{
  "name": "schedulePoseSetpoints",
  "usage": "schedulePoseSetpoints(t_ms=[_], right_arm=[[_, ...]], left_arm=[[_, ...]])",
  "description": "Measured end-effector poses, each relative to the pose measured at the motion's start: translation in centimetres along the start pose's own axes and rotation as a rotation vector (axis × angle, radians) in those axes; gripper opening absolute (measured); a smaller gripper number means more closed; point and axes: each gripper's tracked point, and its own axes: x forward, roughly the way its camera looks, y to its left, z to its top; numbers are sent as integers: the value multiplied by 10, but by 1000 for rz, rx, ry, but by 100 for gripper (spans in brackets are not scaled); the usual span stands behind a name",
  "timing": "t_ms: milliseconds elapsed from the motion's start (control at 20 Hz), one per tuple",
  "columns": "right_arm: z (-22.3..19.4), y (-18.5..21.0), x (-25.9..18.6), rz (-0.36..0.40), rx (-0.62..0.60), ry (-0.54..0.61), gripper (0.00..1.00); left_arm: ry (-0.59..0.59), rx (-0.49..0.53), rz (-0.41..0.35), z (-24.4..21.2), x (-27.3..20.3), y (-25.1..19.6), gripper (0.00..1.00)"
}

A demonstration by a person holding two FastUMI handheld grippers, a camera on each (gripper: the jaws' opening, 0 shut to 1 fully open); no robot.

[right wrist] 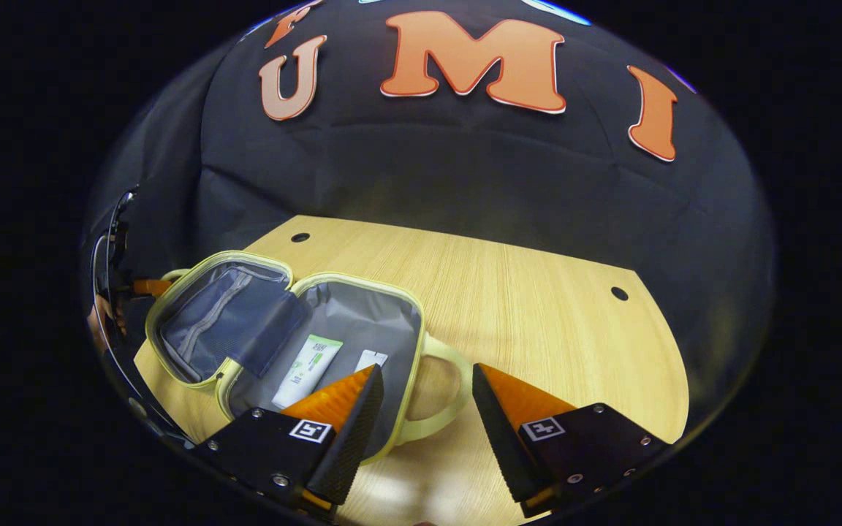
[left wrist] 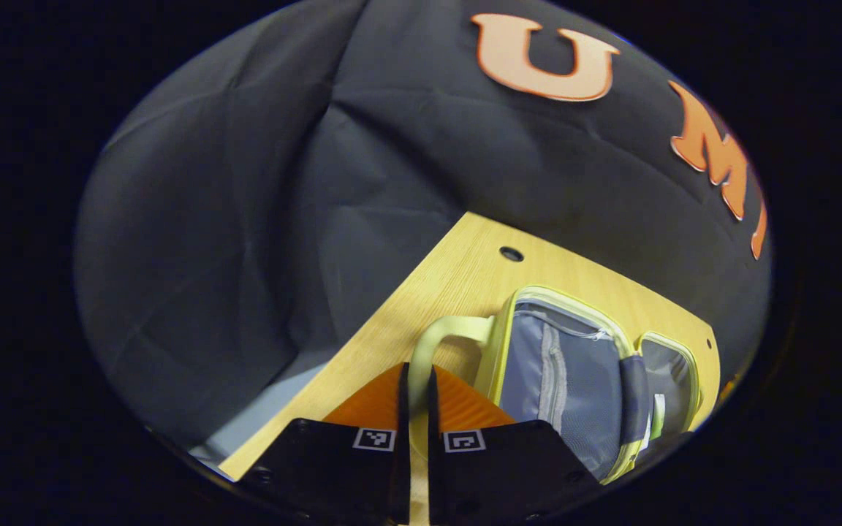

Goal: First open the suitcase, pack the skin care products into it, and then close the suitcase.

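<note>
Small pale-yellow soft-sided suitcase (right wrist: 282, 332) with grey lining found lying open on the light wooden tabletop (right wrist: 538, 307), both halves spread flat and joined at a central hinge. Left half fitted with a grey zipped mesh pocket (right wrist: 227, 318). Right half holding a white tube with green print (right wrist: 308, 370), lying flat on the lining; just beside it, a smaller white item (right wrist: 371, 359), partly hidden behind a finger of the right gripper and too small to identify.

Right gripper (right wrist: 427, 387) held above the table's near edge, fingers spread wide, gripping nothing. Pale-yellow loop handle (right wrist: 441, 394) on the right half seen between and beyond the two fingers; contact with either finger not determinable. Left finger overlapping the near rim of the right half in the right gripper view.

Left gripper (left wrist: 416, 391) pressed together on the opposite pale-yellow loop handle (left wrist: 435, 337), the strap passing into the narrow gap between both fingers. In the left gripper view, open suitcase (left wrist: 582, 365) lying just beyond, zipped mesh pocket (left wrist: 552, 372) facing up.

Surroundings: round dark holes in the tabletop, one near the far left corner (right wrist: 300, 237), one toward the right edge (right wrist: 619, 294). Black cloth wall (right wrist: 465, 175) closing the booth behind the table. Table surface right of the suitcase bare.
</note>
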Motion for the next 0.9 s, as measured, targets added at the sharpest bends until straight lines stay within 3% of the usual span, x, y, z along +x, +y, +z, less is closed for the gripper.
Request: schedulePoseSetpoints(t_ms=[100,300,500,900], right_arm=[[4,-5,-1,-1,-5,-19,80],[4,-9,-5,9,-6,-31,81],[9,-17,-11,31,-14,-56,81],[13,-49,-27,80,1,-80,81]], left_arm=[[-54,48,-3,20,-21,-5,10],[-140,9,-42,57,-68,-20,10],[-223,0,-122,84,-103,-65,9],[-323,48,-210,113,-178,-162,9]])
